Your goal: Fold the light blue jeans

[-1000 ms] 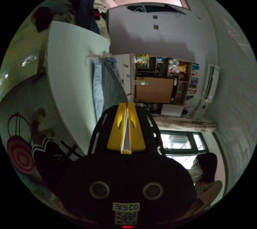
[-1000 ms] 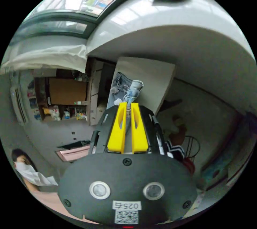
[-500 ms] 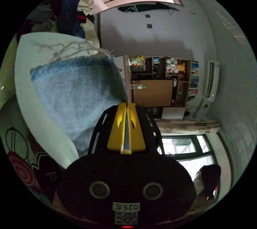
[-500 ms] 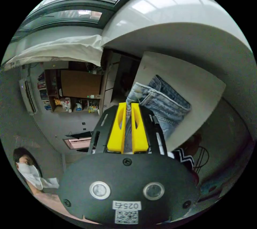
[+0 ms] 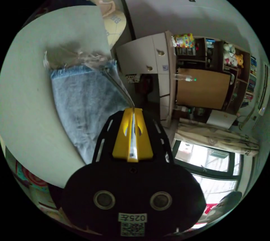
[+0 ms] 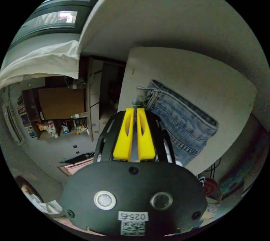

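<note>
A pale, plain-topped table [image 5: 31, 106] carries the light blue jeans [image 5: 81, 103]. In the left gripper view the frayed hem end lies flat on the table, with bare tabletop around it on the far sides. In the right gripper view the waistband end [image 6: 180, 123] rests on the table [image 6: 202, 75] near one edge, possibly hanging slightly over it; the fisheye bend makes that unclear.

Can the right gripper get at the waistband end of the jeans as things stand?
Probably yes: the right gripper already looks shut on the waistband corner of the light blue jeans, which lie on the white table. Nothing stands between its jaws and the denim.
</note>
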### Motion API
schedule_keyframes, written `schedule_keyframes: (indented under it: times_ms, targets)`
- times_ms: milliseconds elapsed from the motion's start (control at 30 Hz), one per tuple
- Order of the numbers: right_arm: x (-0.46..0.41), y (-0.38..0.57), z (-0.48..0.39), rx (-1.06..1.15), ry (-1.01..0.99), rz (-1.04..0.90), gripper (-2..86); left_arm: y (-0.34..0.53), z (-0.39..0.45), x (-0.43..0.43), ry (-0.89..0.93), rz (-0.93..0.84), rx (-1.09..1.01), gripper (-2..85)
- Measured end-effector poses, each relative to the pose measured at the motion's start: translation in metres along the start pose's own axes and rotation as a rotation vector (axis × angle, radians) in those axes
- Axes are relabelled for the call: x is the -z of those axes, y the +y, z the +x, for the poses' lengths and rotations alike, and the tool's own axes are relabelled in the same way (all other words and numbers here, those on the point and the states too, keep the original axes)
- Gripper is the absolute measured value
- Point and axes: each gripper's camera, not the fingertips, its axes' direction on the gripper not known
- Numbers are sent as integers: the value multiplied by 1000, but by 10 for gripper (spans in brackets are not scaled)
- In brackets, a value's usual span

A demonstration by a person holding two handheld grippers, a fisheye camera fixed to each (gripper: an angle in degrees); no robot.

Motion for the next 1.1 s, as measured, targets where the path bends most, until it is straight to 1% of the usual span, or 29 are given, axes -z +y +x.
schedule_keyframes:
  times_ms: [100,167,233,300,400,467,600,633,767,833,933,1000,1067,1100]
  targets:
    - [41,17,-29,69,19,21,-3,10,18,26,25,2,-5,-14]
    - [67,22,-54,128,74,31,-3,11,29,42,38,1,0,-14]
    - [78,17,-69,158,109,26,-2,6,39,44,46,-16,-16,-14]
    - [77,2,-78,179,129,5,-2,-4,52,38,11,-37,-53,-14]
    - [61,-25,-73,88,95,-22,0,-21,66,10,-37,-75,-65,-14]
    - [49,-39,-63,-21,35,-42,1,-36,64,-17,-78,-107,-24,-14]
    - [59,-43,-63,-111,-8,-31,6,-54,60,-43,-125,-130,9,-14]
    - [69,-42,-71,-103,-7,-30,8,-58,60,-46,-108,-144,27,-14]
    - [110,-38,-117,46,82,-57,10,-56,76,-43,-128,-143,-22,-13]
    - [129,-36,-133,76,90,-58,13,-51,77,-37,-98,-132,7,-13]
    - [152,-36,-149,91,58,-62,26,-43,77,-25,-68,-101,17,-12]
    - [158,-39,-147,60,19,-67,43,-40,77,-18,-54,-52,1,-7]
    - [173,-40,-139,15,-130,-69,50,-34,74,1,-73,31,2,8]
    - [182,-37,-138,10,-166,-49,53,-32,74,6,-87,37,-1,12]
